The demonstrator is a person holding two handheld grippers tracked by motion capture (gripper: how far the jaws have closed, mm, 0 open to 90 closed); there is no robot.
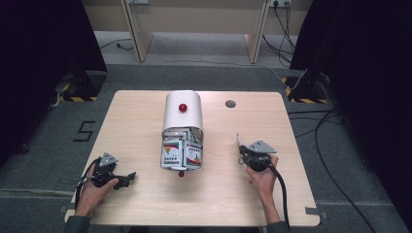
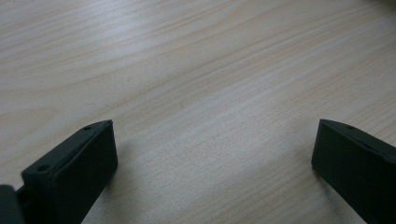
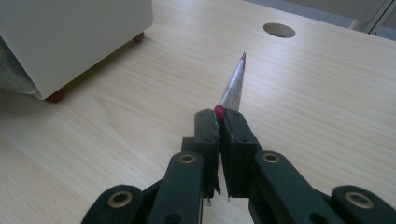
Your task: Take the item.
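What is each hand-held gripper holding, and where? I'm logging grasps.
The right hand-held gripper pinches a thin flat packet by its near edge. The left hand-held gripper is open, holding nothing.

A lab-like recording room: a pale wooden table (image 1: pixel 145 204) stands on grey carpet (image 1: pixel 43 160) between black curtains (image 1: pixel 369 73), with hazard-striped stand feet (image 1: pixel 75 98), loose cables (image 1: pixel 335 145) and far wall sockets (image 1: pixel 278 3).

Soft even light, slightly blurry

One white box (image 1: pixel 182 114), several packets (image 1: pixel 180 154).
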